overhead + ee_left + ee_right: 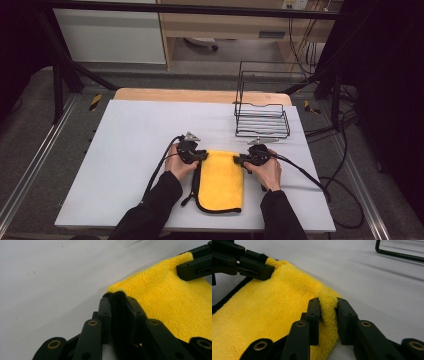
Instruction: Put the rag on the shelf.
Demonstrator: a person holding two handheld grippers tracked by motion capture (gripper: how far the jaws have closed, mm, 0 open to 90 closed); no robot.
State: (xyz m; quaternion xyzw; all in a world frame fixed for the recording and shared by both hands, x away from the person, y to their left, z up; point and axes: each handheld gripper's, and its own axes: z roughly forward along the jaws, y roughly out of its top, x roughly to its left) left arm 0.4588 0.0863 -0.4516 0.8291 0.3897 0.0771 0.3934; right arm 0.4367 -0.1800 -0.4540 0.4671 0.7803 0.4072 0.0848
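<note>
Worktop (135, 130): white sheet over a pale wooden board, whose far edge shows bare.
Floor (30, 115): grey, with metal rails running along both sides of the worktop.
Frame (57, 75): black bars and struts at the left and across the top.
Cabinet (110, 32): white-fronted unit at the back left.
Shelf unit (225, 25): light wood, behind the worktop.
Floor cables (345, 200): black loops at the right.
Light: even, soft shadows.

You see a bright yellow cloth (222, 180) edged in black, on a pale grey bench (135, 135), beside a black wire basket (262, 120).
</note>
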